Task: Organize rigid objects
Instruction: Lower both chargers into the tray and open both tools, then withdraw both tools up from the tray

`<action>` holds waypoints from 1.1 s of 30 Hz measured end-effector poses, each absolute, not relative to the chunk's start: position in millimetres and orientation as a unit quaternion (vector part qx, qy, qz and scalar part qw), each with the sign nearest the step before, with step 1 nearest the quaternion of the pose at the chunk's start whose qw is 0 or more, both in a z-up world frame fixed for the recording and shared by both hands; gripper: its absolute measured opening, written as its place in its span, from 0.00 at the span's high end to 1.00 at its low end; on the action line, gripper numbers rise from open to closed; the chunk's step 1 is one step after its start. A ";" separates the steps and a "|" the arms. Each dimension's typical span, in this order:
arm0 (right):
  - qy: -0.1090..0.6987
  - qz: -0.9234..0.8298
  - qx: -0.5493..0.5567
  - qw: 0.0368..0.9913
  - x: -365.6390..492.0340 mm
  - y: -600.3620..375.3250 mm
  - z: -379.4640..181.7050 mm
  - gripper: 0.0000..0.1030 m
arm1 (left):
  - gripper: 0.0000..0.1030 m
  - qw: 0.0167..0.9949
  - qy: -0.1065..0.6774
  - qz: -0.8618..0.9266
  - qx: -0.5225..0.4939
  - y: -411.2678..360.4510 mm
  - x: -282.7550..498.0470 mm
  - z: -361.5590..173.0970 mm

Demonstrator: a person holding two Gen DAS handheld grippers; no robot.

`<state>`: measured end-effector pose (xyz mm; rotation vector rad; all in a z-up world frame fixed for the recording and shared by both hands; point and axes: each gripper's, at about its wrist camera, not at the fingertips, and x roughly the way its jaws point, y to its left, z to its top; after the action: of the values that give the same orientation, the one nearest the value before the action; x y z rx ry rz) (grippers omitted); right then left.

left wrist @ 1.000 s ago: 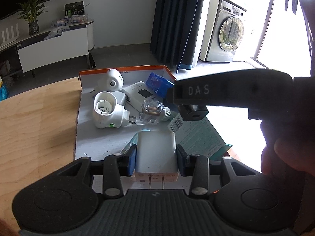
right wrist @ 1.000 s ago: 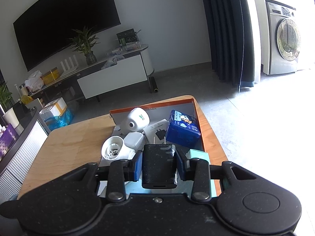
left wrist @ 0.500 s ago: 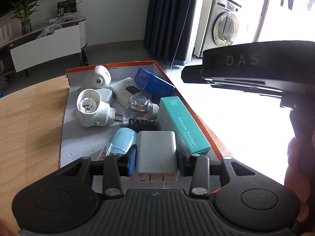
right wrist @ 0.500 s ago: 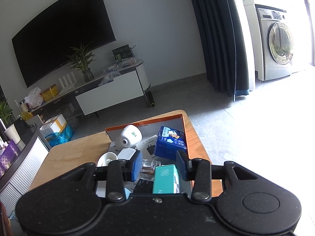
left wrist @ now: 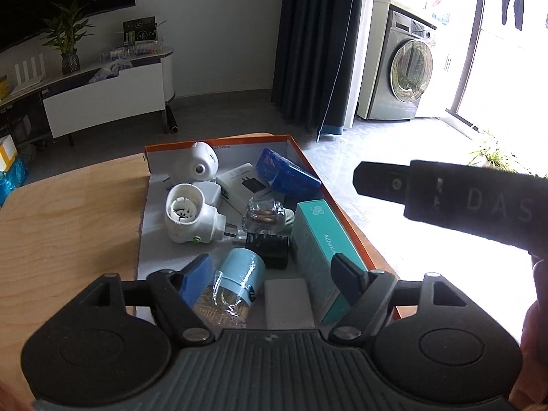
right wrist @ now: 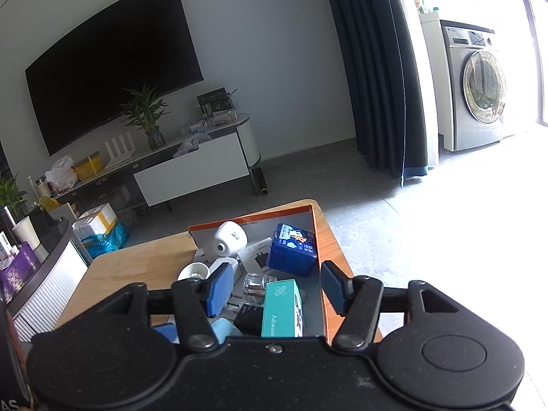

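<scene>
An orange-rimmed box (left wrist: pixel 337 202) on the wooden table holds small rigid items. My left gripper (left wrist: pixel 272 279) is open just above the box's near end. A white charger (left wrist: pixel 288 303) lies free in the box between its fingers, beside a light blue cylinder (left wrist: pixel 236 284), a black adapter (left wrist: pixel 269 250) and a teal bandage box (left wrist: pixel 320 239). My right gripper (right wrist: pixel 274 289) is open and empty, raised above the same box (right wrist: pixel 316 239). Its side shows at the right of the left wrist view (left wrist: pixel 445 195).
Further in the box lie white plug devices (left wrist: pixel 186 214), a clear bulb (left wrist: pixel 265 210), a white carton (left wrist: pixel 245 183) and a blue packet (left wrist: pixel 286 173). The wooden table (left wrist: pixel 68 219) spreads to the left. Its right edge drops to the floor.
The right gripper let go of the black adapter into the box and rose. The left gripper opened, and the white charger now lies in the box.
</scene>
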<state>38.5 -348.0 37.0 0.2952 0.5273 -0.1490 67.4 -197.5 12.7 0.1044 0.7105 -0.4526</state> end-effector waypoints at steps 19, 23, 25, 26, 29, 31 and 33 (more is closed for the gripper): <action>0.292 -0.075 0.120 0.946 -21.1 -329.1 25.4 0.15 | 0.00 0.922 0.364 -0.123 0.044 -159.4 31.5 13.2; 0.293 -0.078 0.120 0.945 -27.3 -327.7 24.7 0.14 | 0.00 0.922 0.366 -0.118 0.045 -154.8 27.0 11.7; 0.296 -0.078 0.117 0.945 -28.2 -326.1 24.8 0.14 | 0.00 0.923 0.365 -0.114 0.044 -152.8 25.2 11.7; 0.297 -0.077 0.116 0.945 -28.5 -325.4 24.4 0.14 | 0.00 0.923 0.365 -0.113 0.044 -151.9 24.6 11.7; 0.306 -0.073 0.108 0.943 -25.6 -321.9 22.8 0.14 | 0.00 0.923 0.366 -0.112 0.038 -149.0 24.2 11.2; 0.310 -0.071 0.106 0.942 -24.5 -319.6 21.5 0.14 | 0.00 0.921 0.370 -0.112 0.035 -147.6 23.9 9.7; 0.313 -0.067 0.104 0.942 -23.9 -317.6 20.3 0.14 | 0.00 0.922 0.370 -0.108 0.036 -146.8 23.4 8.5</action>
<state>-23.9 -317.6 20.3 0.2129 0.6390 -0.1370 23.4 -146.8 8.5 0.0748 0.7603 -0.2219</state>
